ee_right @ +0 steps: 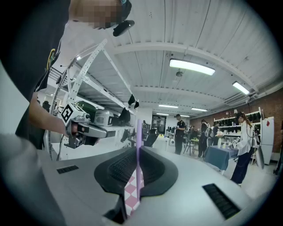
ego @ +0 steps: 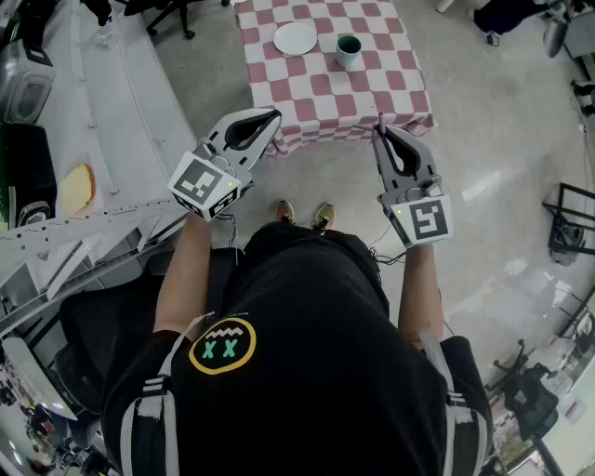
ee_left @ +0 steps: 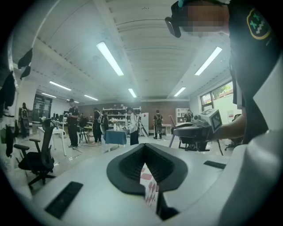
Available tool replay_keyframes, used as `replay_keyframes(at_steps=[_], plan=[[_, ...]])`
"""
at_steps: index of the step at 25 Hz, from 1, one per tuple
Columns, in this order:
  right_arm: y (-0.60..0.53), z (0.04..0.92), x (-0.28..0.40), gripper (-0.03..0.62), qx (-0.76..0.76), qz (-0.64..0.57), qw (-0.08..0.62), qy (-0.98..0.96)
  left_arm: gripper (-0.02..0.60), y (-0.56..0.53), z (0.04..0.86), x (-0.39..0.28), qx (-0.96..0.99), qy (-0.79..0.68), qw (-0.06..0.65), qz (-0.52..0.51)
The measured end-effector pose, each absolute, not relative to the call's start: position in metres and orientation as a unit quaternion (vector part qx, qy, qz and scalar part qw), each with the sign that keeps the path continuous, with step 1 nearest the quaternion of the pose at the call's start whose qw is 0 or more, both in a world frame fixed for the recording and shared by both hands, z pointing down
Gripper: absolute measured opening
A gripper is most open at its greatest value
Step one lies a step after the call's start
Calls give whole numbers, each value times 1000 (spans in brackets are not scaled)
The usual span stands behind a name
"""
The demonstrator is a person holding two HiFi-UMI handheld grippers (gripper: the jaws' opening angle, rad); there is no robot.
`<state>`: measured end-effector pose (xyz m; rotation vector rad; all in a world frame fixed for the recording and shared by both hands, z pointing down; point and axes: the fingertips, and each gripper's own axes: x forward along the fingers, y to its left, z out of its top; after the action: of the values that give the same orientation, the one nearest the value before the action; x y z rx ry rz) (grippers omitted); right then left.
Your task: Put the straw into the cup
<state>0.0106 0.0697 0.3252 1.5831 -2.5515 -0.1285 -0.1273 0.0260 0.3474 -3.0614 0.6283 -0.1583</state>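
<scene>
A teal cup (ego: 349, 48) stands on a table with a red-and-white checked cloth (ego: 321, 98), beside a white plate (ego: 295, 38). I hold both grippers in the air in front of the table's near edge, well short of the cup. My right gripper (ego: 380, 131) is shut on a thin purple straw (ee_right: 138, 152), which stands upright between the jaws; its tip (ego: 379, 120) pokes out. My left gripper (ego: 274, 116) is shut with nothing in it, and its jaws meet at the tip (ee_left: 145, 146).
A grey metal shelving rack (ego: 98, 139) runs along the left with a black appliance (ego: 23, 172) and a yellowish item (ego: 76, 189). An office chair (ego: 172, 14) stands beyond it. Several people stand far off in the room (ee_left: 99, 126).
</scene>
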Motion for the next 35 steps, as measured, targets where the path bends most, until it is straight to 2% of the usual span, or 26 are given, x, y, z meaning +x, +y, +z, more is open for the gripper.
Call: replay_keyframes(at_steps=[35], plan=[[59, 327, 22, 42, 531, -34, 56, -845, 15, 15, 350, -117, -979, 199, 4, -54]])
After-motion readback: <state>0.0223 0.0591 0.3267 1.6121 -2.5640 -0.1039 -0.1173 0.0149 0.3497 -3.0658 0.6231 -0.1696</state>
